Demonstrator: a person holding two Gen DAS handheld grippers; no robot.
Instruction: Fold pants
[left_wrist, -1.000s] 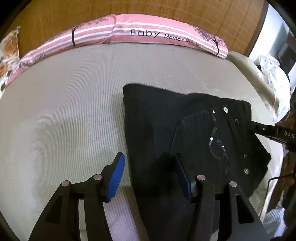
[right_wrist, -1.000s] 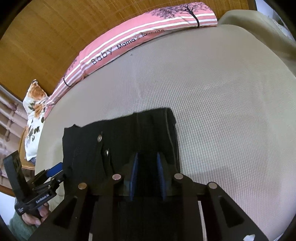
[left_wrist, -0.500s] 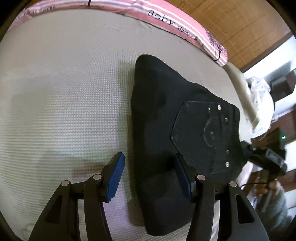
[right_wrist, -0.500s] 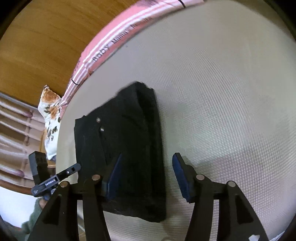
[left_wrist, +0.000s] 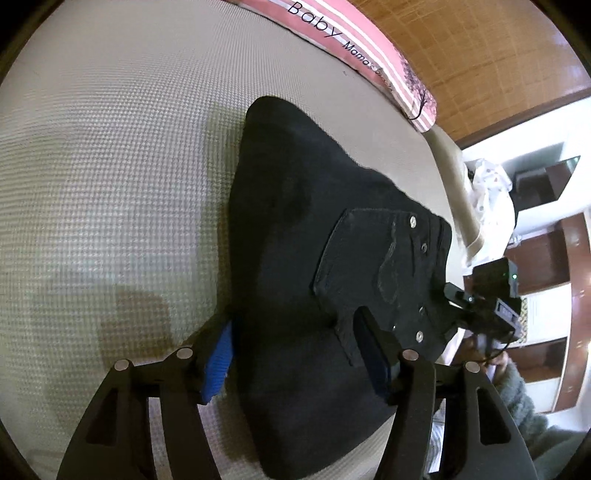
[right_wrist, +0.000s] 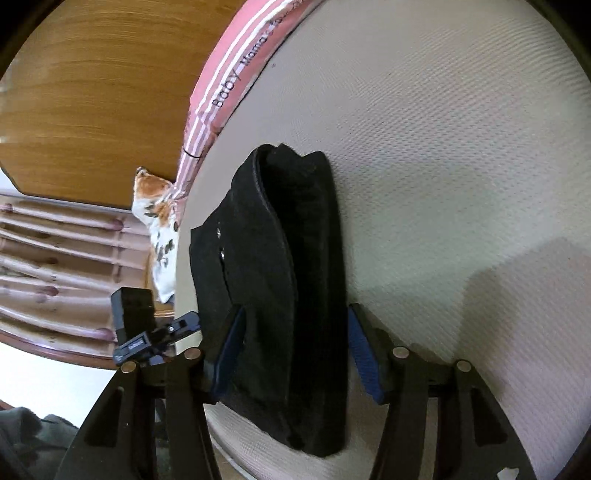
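Note:
Black pants (left_wrist: 317, 266) lie folded in a thick stack on the beige bed, back pocket and metal rivets facing up. My left gripper (left_wrist: 295, 358) is open, its blue-padded fingers straddling the near end of the stack. In the right wrist view the pants (right_wrist: 288, 280) show their layered folded edge. My right gripper (right_wrist: 295, 354) is open with one finger on each side of the stack. The right gripper also shows in the left wrist view (left_wrist: 484, 299), at the waistband end.
The beige textured mattress (left_wrist: 110, 166) stretches to the left. A pink striped "Baby" pillow (left_wrist: 354, 48) lies along the wooden headboard. A floral pillow (right_wrist: 159, 218) sits at the bed corner. Shelves and white cloth (left_wrist: 487, 192) stand beyond the right edge.
My right gripper opened and let go of the pants. Both grippers tilted and closed in on the stack, which now lies between each pair of fingers.

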